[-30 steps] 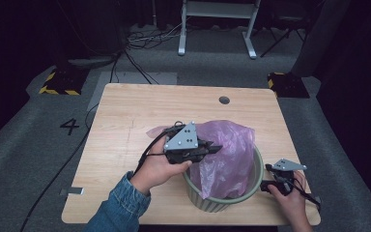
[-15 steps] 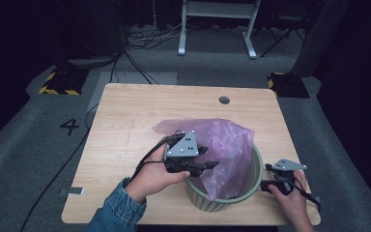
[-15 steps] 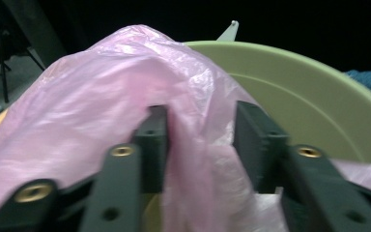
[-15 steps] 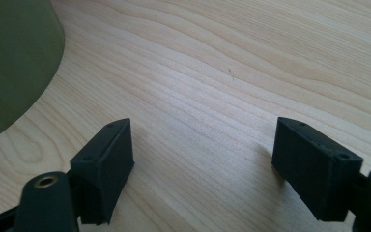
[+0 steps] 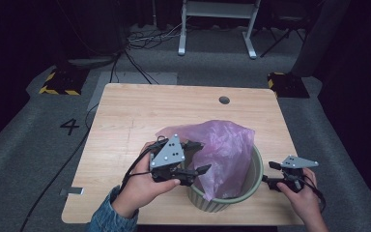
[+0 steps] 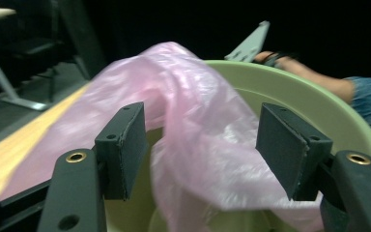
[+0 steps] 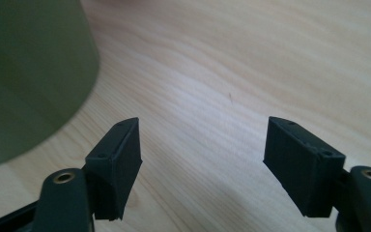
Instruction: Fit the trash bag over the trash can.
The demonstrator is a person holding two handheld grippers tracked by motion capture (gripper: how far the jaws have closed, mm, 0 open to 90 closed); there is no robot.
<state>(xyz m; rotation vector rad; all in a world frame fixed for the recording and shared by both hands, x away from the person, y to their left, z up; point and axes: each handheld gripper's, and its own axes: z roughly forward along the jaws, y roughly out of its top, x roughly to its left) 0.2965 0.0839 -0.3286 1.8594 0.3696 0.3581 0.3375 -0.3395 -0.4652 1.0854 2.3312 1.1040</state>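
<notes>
Pink bag (image 5: 224, 150) drapes over green bin (image 5: 256, 169), hiding bin's inside and far rim. Bag blurred in left gripper view. Bin cut off by left edge in right gripper view. Bag's lower end unseen.

A thin, crinkled, translucent pink plastic bag (image 5: 224, 145) drapes over the far and left rim of a round, pale green plastic bin (image 5: 251, 181). The bin stands upright near the front edge of the table. Part of the bag hangs down inside the bin (image 6: 319, 108).
</notes>
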